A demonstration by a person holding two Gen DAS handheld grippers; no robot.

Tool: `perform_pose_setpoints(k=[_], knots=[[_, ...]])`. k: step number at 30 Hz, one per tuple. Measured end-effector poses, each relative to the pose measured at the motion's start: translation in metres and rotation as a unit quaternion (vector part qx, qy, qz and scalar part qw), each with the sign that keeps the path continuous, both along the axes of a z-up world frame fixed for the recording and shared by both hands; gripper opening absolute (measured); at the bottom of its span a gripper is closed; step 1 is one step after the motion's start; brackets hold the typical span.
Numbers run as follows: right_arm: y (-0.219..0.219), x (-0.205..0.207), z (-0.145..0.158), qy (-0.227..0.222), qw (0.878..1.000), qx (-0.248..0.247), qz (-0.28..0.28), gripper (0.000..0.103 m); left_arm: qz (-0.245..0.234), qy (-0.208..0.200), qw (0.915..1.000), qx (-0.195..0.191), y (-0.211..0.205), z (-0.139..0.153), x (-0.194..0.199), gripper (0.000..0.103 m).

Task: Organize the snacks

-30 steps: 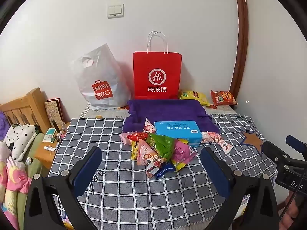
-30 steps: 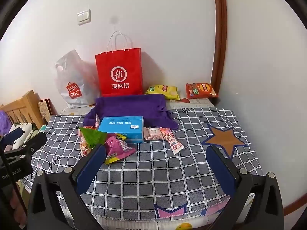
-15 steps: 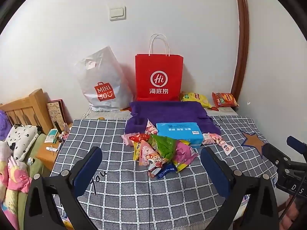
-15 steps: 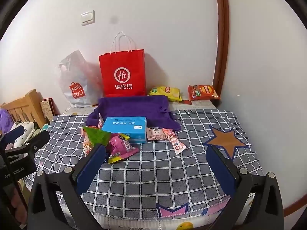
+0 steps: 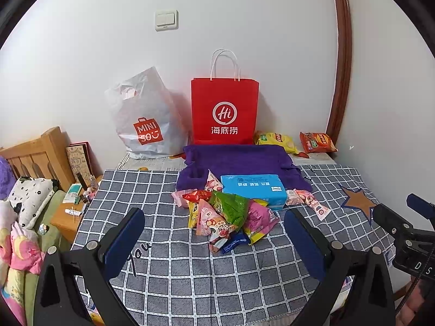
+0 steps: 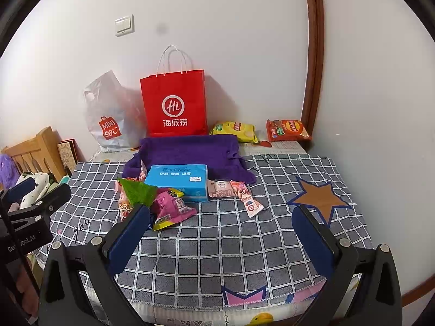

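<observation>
**Snack heap waited beside the blue pack, both grippers empty**

We took the blue tissue pack (image 5: 254, 190) as our landmark. Beneath it spread the grey checked cloth (image 5: 190, 271), the largest thing in view. Behind the pack stood the red paper bag (image 5: 225, 112), with the white plastic bag (image 5: 144, 119) to that bag's left, and the purple towel (image 5: 239, 157) lay between the red bag and the pack.

Our left gripper (image 5: 214, 241) and right gripper (image 6: 221, 233) both hung over the cloth in front of the pack, jaws spread wide, holding nothing.

The snack pile (image 5: 228, 217) lay touching the pack's front left corner: a green packet (image 5: 231, 209) on top, a pink one (image 5: 259, 218) beside it. Two small pink sachets (image 6: 236, 193) lay just right of the pack. A yellow chip bag (image 6: 235, 130) and an orange one (image 6: 286, 130) sat well behind it, by the wall.

We judged the packets light, crinkly and slippery, their contents likely crushable. We would have pinched each by a flat sealed edge, starting with the top packet.
</observation>
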State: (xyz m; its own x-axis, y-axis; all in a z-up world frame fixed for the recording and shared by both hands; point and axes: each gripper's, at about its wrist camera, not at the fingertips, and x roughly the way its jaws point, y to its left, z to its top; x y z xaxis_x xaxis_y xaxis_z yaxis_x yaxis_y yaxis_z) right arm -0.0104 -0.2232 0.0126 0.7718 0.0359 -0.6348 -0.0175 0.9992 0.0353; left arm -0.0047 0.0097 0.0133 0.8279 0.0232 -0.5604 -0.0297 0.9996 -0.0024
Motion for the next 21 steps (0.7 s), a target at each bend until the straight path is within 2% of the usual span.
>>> perform_pose_setpoints(k=[21], knots=[[0.001,-0.001,-0.001,-0.003,1.000,0.003,0.006,0.103,0.004,-0.003,1.0000,0.004,-0.006,-0.005,-0.006,0.103]])
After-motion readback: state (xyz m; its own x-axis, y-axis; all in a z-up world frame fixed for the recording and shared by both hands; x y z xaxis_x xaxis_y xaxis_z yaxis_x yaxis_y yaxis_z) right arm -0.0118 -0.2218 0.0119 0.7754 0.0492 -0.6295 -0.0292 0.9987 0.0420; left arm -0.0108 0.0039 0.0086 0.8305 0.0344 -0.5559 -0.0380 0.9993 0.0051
